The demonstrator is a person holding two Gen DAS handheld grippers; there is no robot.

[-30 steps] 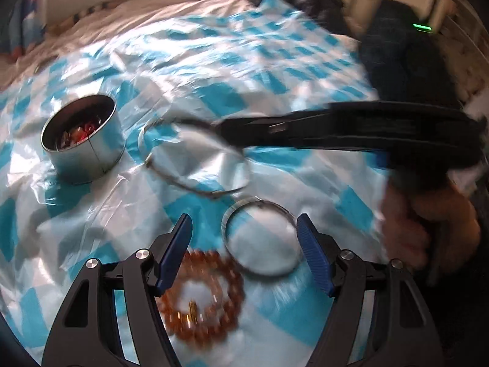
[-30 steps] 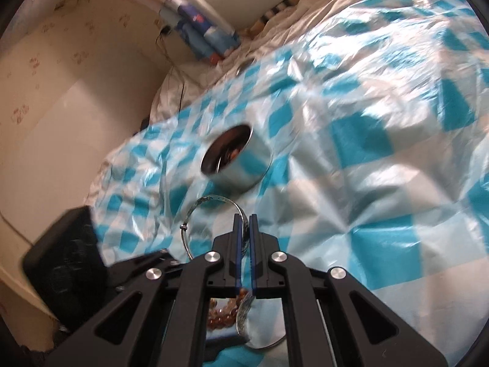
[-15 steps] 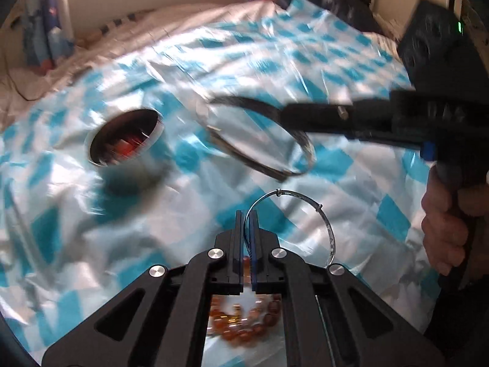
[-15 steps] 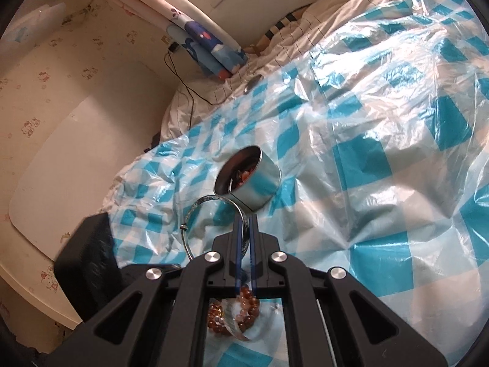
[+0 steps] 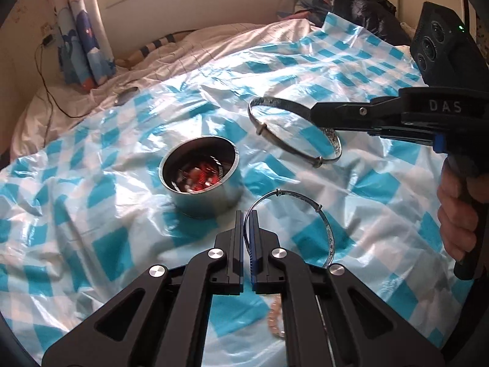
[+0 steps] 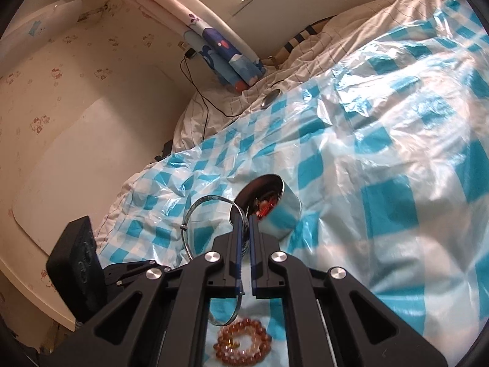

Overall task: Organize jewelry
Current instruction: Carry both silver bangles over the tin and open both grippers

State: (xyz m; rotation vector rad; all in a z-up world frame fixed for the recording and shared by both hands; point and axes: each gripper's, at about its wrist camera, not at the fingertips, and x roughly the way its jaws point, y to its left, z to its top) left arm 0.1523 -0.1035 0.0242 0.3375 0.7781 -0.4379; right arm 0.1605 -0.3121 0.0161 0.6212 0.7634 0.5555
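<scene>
A round metal tin [image 5: 201,177] with red jewelry inside stands on a blue-and-white checked plastic sheet; it also shows in the right wrist view [image 6: 269,208]. My left gripper [image 5: 247,214] is shut on a thin silver bangle [image 5: 321,214], lifted just right of the tin. My right gripper [image 6: 244,218] is shut on a second, larger silver bangle [image 6: 198,208], held in the air to the right of and beyond the tin [image 5: 275,104]. An amber bead bracelet [image 6: 241,347] lies on the sheet under the grippers.
The checked sheet [image 5: 91,214] covers a bed with white bedding [image 5: 214,42] behind. A small grey oval object [image 5: 125,94] and a black cable [image 5: 52,98] lie at the back left. A curtain [image 5: 82,39] and wall stand beyond.
My left gripper closed on the smaller bangle and lifted it off the sheet toward the tin. My right gripper raised its bangle higher, still gripping it.
</scene>
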